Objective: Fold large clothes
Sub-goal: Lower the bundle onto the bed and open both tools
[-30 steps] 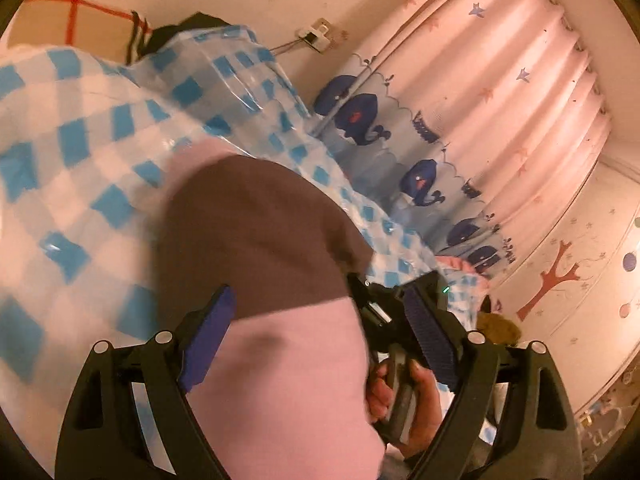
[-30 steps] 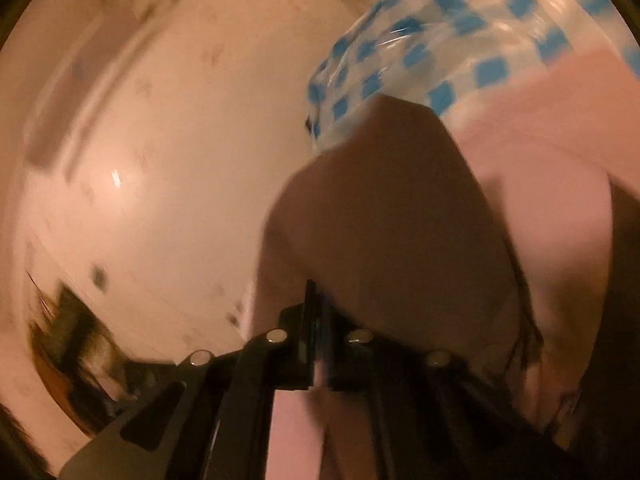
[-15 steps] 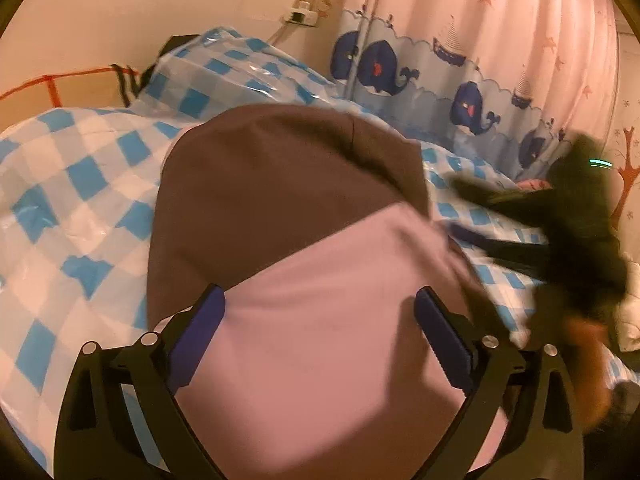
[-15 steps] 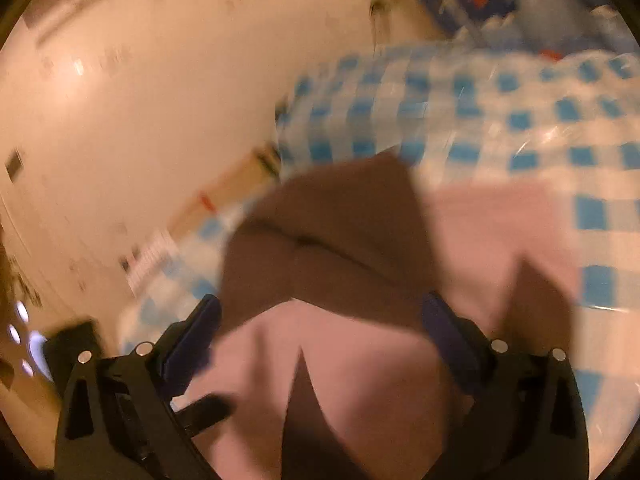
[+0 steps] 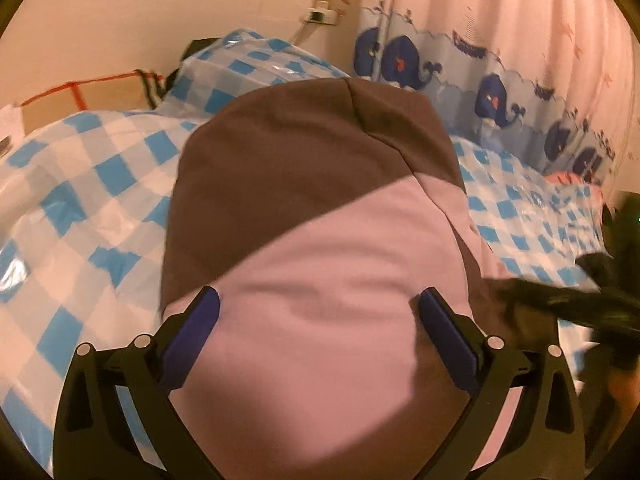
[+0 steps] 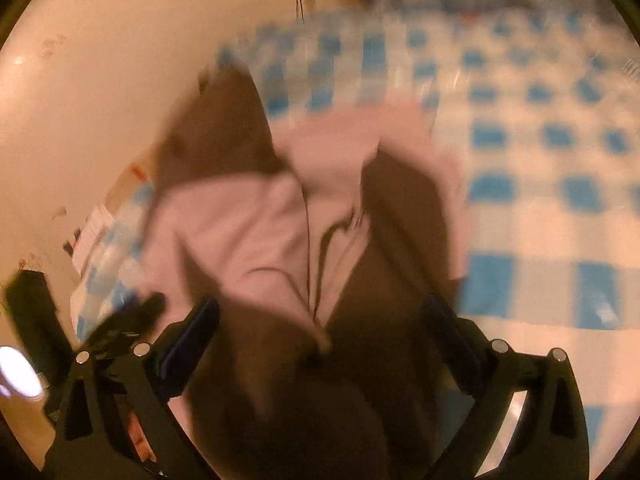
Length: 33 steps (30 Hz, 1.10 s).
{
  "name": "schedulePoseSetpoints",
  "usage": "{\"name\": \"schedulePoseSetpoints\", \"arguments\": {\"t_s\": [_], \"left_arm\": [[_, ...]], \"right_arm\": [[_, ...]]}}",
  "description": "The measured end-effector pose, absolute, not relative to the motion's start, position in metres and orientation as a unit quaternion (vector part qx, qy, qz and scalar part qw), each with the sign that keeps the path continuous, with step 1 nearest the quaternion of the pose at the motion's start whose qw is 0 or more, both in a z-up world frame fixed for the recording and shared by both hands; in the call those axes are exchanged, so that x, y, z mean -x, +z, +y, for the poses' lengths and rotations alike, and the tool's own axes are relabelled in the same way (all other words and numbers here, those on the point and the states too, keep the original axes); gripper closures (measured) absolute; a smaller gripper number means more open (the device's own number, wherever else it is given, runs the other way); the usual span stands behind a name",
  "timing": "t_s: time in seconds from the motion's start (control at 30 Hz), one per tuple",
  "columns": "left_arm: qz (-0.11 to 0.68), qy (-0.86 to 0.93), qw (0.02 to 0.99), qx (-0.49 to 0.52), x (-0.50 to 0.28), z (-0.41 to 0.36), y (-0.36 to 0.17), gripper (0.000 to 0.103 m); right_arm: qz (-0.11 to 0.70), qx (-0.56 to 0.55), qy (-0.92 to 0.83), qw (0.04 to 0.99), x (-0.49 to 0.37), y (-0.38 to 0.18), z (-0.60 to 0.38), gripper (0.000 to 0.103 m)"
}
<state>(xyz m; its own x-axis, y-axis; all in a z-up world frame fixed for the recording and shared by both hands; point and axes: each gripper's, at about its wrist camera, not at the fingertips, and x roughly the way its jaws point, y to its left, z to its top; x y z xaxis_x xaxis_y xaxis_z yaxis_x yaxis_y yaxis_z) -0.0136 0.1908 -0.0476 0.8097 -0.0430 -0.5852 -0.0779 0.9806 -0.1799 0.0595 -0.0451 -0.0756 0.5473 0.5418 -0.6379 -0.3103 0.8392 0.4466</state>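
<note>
A pink and brown hooded garment (image 5: 320, 208) lies folded on a bed under a blue-and-white checked plastic sheet (image 5: 80, 184). My left gripper (image 5: 318, 312) hovers over its pink part; its jaws are opening and the pads touch nothing. In the blurred right wrist view the same garment (image 6: 248, 232) shows its dark drawstrings (image 6: 308, 240) and brown sleeves. My right gripper (image 6: 320, 312) stands open above the brown cloth, holding nothing. The right gripper also appears as a dark blur (image 5: 580, 300) at the right edge of the left wrist view.
A pink curtain with blue whales (image 5: 500, 60) hangs behind the bed. A wall socket (image 5: 322, 14) sits on the cream wall. A cardboard box with red tape (image 5: 80, 96) stands at the back left. Checked sheet (image 6: 520, 160) stretches right of the garment.
My right gripper went from shut on the cloth to wide open and pulled back from it. The left gripper levelled out over the garment, which now lies flat.
</note>
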Motion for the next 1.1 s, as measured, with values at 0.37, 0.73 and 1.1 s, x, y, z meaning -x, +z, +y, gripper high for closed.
{"name": "schedulePoseSetpoints", "arguments": {"t_s": [0.37,0.73,1.1], "left_arm": [[0.335,0.031,0.938,0.078,0.036,0.179,-0.041,0.008],[0.328,0.058,0.937,0.101,0.116,0.177,0.007,0.008],[0.327,0.094,0.936,0.093,0.160,0.170,0.036,0.008]], "right_arm": [[0.518,-0.132,0.235,0.811,-0.045,-0.129,-0.044,0.006],[0.362,0.031,0.212,0.907,0.046,-0.010,-0.021,0.006],[0.322,0.074,0.152,0.932,0.079,0.027,0.009,0.006]]}}
